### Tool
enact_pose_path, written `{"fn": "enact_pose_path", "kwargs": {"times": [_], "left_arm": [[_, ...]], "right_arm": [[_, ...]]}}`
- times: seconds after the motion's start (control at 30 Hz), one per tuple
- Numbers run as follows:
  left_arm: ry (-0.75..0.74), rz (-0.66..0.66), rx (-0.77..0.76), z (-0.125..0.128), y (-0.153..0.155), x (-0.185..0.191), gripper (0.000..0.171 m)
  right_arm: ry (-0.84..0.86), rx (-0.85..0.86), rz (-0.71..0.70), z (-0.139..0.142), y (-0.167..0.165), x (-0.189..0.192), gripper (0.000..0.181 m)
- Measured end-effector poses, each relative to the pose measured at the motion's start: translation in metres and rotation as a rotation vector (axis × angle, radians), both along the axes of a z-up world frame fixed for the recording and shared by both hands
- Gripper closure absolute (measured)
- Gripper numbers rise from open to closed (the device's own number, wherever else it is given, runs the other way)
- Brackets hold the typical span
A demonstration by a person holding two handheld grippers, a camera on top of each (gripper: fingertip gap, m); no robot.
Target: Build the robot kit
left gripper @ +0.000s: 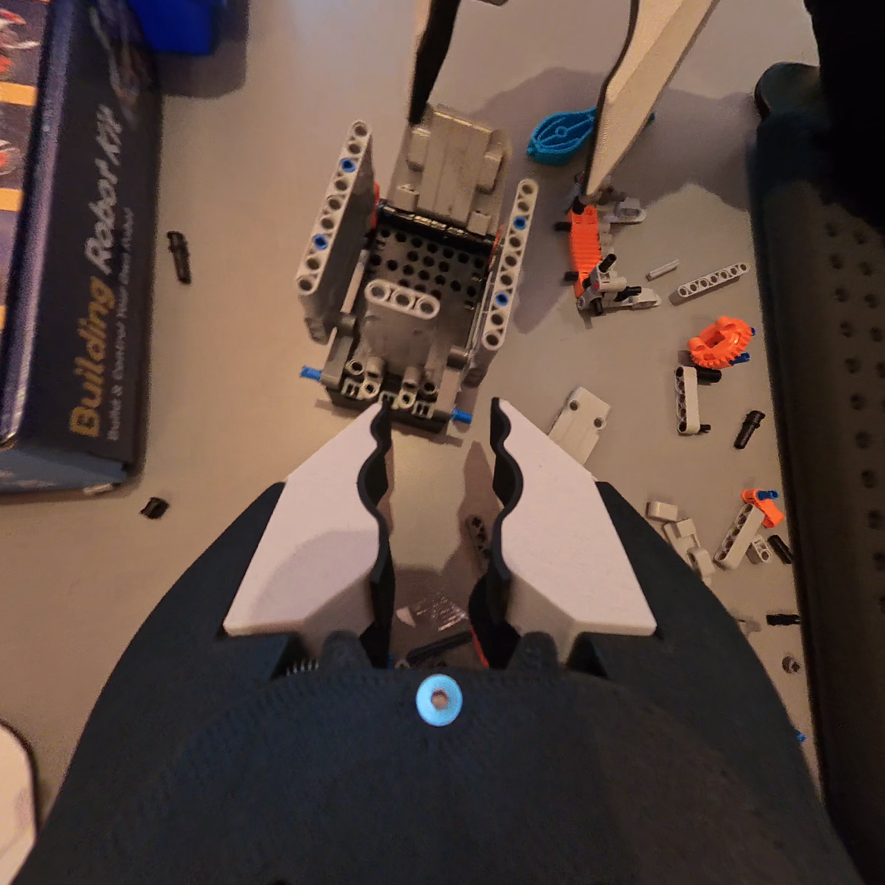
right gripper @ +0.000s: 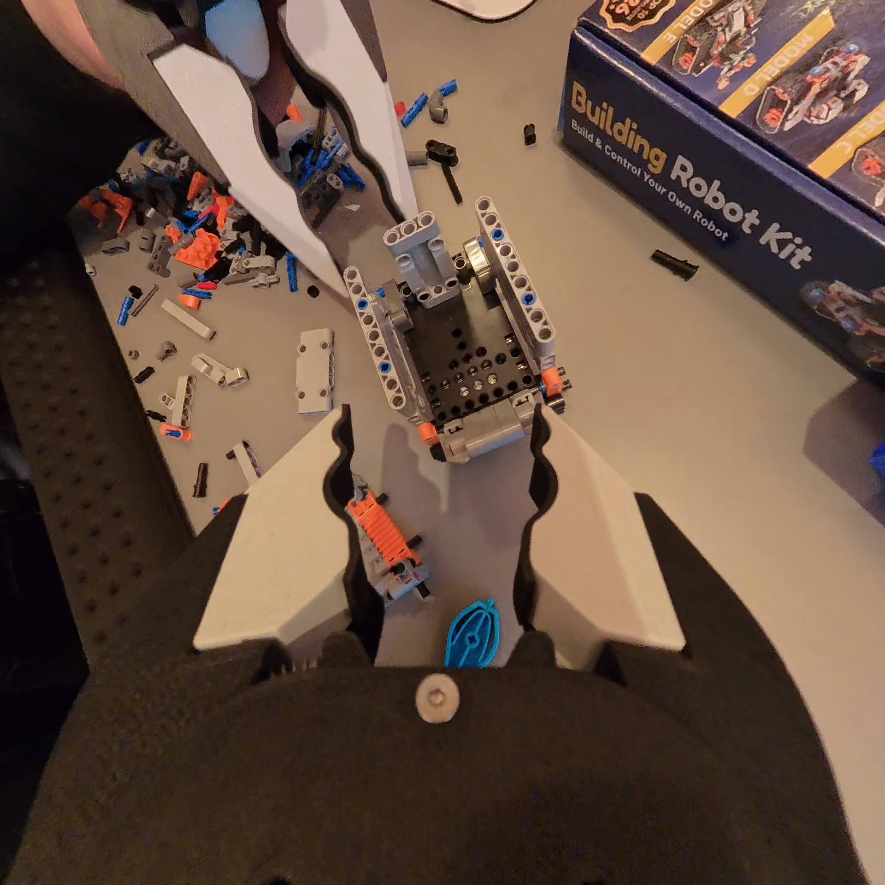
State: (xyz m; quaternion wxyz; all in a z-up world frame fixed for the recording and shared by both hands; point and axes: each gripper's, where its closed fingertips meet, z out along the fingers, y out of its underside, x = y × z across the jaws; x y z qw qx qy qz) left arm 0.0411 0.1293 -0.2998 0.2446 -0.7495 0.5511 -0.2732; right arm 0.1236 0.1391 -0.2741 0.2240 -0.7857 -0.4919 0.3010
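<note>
A partly built brick chassis [left gripper: 421, 287], with a black perforated base, two grey holed side beams and a grey motor block, stands on the grey table [left gripper: 239, 335]. My left gripper [left gripper: 439, 407] is open and empty, its tips just short of the chassis's near end. It also shows in the right wrist view [right gripper: 373, 251], at the far end of the chassis [right gripper: 455, 345]. My right gripper [right gripper: 441, 413] is open and empty, its tips beside the motor end. An orange-and-grey subassembly [right gripper: 385, 541] and a blue part [right gripper: 471, 634] lie between its fingers on the table.
A dark blue kit box [left gripper: 86, 287] lies left of the chassis; it also shows in the right wrist view [right gripper: 694, 191]. Loose parts [right gripper: 191, 225] are piled by a black perforated mat [right gripper: 72, 407]. A grey flat panel [right gripper: 314, 371] and small beams [left gripper: 713, 282] lie nearby. Some 10 cm of space lies between my two pairs of fingers.
</note>
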Motion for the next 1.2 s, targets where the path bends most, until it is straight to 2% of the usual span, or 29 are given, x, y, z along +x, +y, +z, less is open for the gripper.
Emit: {"fn": "enact_pose_path", "kwargs": {"times": [0.23, 0.43, 0.73, 1.2], "left_arm": [[-0.018, -0.061, -0.023, 0.001, -0.019, 0.019, 0.135], [-0.021, -0.131, -0.037, 0.004, -0.037, 0.031, 0.135], [-0.137, -0.074, -0.015, 0.035, -0.02, 0.011, 0.136], [-0.119, -0.057, -0.047, 0.026, -0.018, 0.014, 0.095]], "right_arm": [[0.063, 0.034, -0.05, 0.001, 0.019, -0.011, 0.099], [0.114, 0.063, -0.071, 0.004, 0.03, -0.02, 0.103], [0.129, 0.077, -0.128, 0.008, 0.034, -0.003, 0.104], [0.099, -0.025, -0.076, -0.009, 0.017, -0.002, 0.109]]}}
